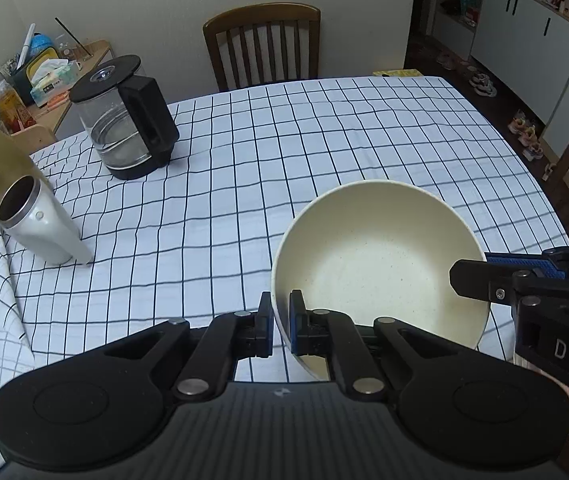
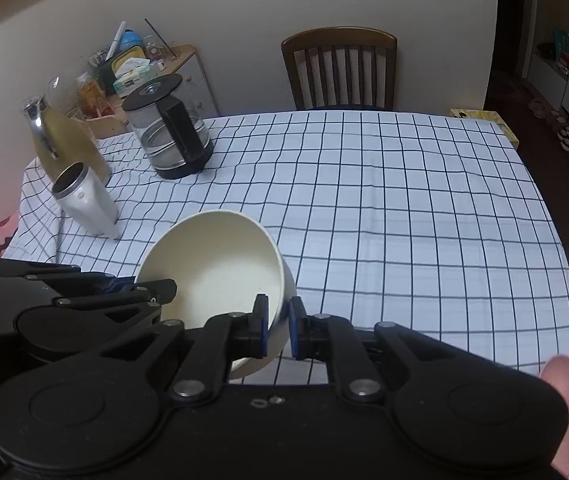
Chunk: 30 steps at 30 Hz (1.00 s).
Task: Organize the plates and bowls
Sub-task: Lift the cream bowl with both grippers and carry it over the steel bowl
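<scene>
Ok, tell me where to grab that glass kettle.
Take the glass kettle by its black handle, coming from the right front. The handle faces that way and stands upright, giving flat sides to pinch; the round glass body is too wide.

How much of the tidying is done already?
Nothing looks put away yet. Right now the left gripper and the right gripper each pinch the rim of one cream bowl, held tilted over the checked tablecloth. No plates or stack show, so sorting remains.
</scene>
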### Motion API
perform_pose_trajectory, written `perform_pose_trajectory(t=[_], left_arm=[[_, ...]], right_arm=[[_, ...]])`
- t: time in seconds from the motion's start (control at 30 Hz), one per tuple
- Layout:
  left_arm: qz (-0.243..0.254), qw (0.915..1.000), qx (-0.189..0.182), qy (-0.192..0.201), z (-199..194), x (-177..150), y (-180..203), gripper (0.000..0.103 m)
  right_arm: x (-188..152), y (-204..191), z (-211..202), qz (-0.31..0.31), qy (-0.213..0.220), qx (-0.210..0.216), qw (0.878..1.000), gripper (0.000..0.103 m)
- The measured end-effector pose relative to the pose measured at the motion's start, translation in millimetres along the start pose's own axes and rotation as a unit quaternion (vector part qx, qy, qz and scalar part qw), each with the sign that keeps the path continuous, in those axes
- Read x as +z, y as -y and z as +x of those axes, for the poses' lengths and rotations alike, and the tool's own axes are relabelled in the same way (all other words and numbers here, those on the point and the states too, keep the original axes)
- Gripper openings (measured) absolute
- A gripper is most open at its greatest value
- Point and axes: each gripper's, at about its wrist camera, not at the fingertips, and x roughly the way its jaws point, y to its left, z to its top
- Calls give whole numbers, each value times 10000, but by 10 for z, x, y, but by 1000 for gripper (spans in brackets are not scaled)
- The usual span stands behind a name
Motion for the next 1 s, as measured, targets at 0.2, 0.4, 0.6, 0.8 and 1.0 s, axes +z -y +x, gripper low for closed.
perform_pose_trajectory(t=[0.2, 0.4, 0.6, 0.8, 1.0], left_arm=[[112, 9999, -15, 3, -188, -263, -54, 6], [197, 9998, -68, -44, -290, -542, -100, 7], [212, 9996, -101, -181, -270, -855, -157, 7], [310, 9990, -75, -308, -195, -1199, -166, 7], [425, 9986, 39, -305, -142, -1443, -156, 7]], right_arm=[[-234, -166, -132, -16, -22, 24, 10000, 11], [-453, -293, -195, 0, -134, 52, 9999, 11], [-707, -403, -166, -19, -340, 56, 9994, 11], [-1001, -503, -55, -40, -676, 116, 9976, 11], [-1203, -583, 5, -156, -888, 140, 9958, 10]])
